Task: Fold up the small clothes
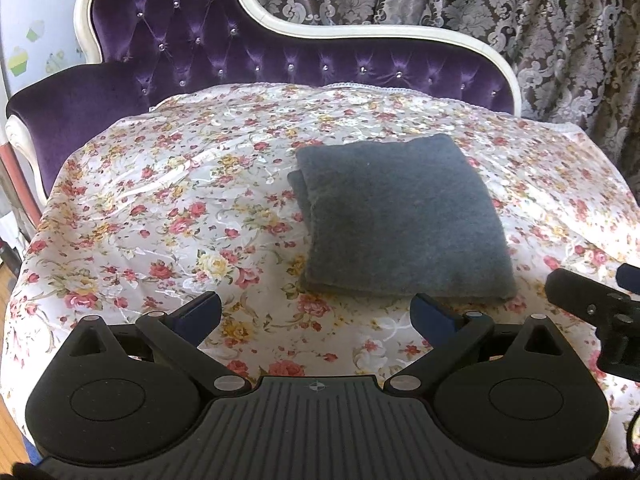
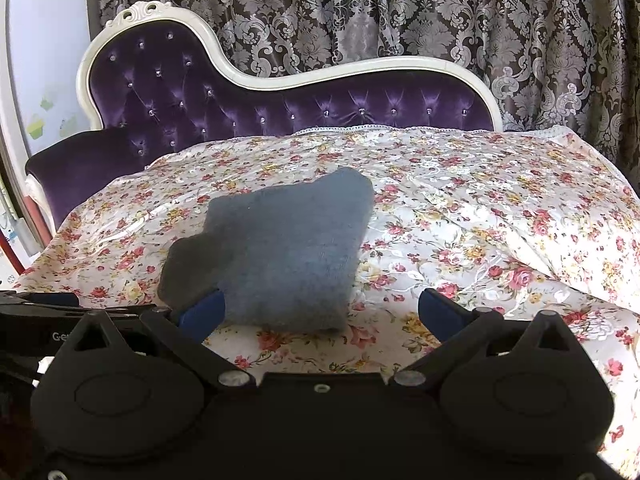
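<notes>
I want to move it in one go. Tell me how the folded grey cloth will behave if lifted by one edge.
The grey cloth looks soft and fuzzy, so it would probably droop. Its stacked layers show at the left edge, so a one-edge lift may let it unfold. It likely weighs little, and a push might drag the loose floral cover along.

Fuzzy matt grey folded cloth [image 1: 404,220] lies on a glossy floral sheet [image 1: 160,208] before tufted purple velvet upholstery [image 1: 192,40].

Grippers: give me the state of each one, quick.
Left gripper: open, holding nothing, short of the folded grey cloth.
Right gripper: open, holding nothing, jaws apart at the cloth's near edge.
</notes>
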Demonstrator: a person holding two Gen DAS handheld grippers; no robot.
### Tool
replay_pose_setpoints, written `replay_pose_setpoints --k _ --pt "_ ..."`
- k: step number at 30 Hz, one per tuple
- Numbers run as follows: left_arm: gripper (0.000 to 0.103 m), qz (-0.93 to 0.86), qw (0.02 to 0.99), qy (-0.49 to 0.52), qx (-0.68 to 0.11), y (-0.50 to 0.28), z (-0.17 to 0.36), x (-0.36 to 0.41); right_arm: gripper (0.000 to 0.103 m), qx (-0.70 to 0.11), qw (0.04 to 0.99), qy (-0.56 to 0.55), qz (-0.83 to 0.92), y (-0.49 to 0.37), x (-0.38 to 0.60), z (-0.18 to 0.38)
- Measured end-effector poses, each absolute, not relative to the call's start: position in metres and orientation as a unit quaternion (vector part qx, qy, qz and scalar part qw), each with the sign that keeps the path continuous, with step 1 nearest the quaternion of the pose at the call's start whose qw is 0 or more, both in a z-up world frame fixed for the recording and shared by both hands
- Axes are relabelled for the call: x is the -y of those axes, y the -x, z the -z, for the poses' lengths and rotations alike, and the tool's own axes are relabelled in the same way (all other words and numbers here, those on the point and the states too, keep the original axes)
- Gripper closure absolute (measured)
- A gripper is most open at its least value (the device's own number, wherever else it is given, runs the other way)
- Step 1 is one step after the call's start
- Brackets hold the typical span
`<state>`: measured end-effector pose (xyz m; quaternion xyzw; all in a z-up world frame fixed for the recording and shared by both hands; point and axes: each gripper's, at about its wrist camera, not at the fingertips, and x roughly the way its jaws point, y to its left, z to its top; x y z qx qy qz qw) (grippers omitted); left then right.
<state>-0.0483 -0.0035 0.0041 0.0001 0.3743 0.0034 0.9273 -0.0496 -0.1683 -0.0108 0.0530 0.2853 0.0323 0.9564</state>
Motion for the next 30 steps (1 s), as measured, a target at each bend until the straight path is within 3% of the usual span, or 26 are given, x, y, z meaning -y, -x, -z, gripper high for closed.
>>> replay_pose_setpoints --k 30 --pt "0.001 -0.012 0.920 0.010 -0.391 0.0441 0.0046 0.0058 0.001 -0.312 0.946 -0.077 -0.035 0.0428 0.1716 0.0205"
